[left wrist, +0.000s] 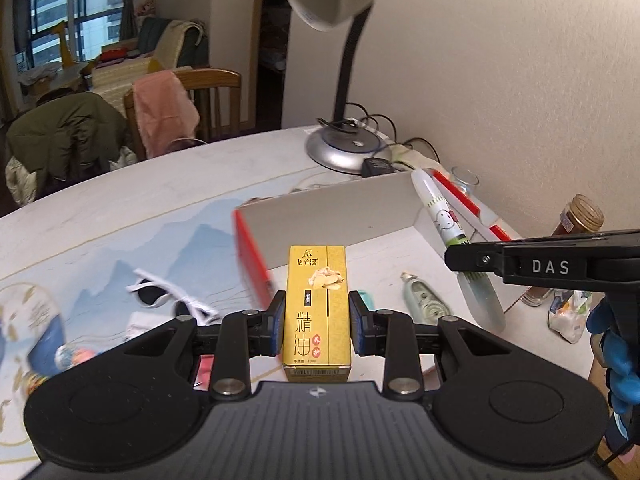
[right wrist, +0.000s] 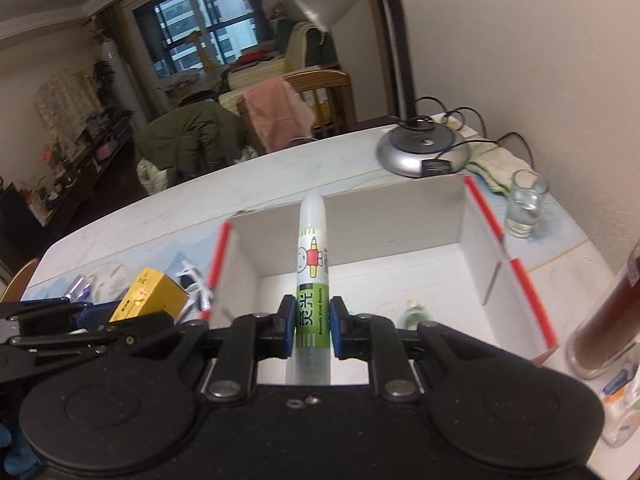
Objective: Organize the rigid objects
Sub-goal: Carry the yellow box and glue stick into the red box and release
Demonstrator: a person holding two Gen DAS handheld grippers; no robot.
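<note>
1. Lamplit and cluttered, the pale table [left wrist: 168,184] carries an open white box with red edges [right wrist: 472,236]; both held things are over or just in front of it.
2. Closed on a yellow carton [left wrist: 318,312], the left gripper [left wrist: 318,326] has its blue pads pinching the carton's sides while it stands upright near the box's left wall.
3. Clamped likewise, the right gripper [right wrist: 313,330] holds a white-and-green marker tube [right wrist: 313,276] low on its body, so the long top could swing and clip the far wall.
4. With both tools crowding one opening, they could knock together.
5. A small bottle [left wrist: 424,300] already lies on the box floor; a drop might land on it.
6. Just right of the box stand a glass [right wrist: 524,208] and a brown jar [left wrist: 576,220], possibly within elbow reach, though the fisheye makes that uncertain.
</note>
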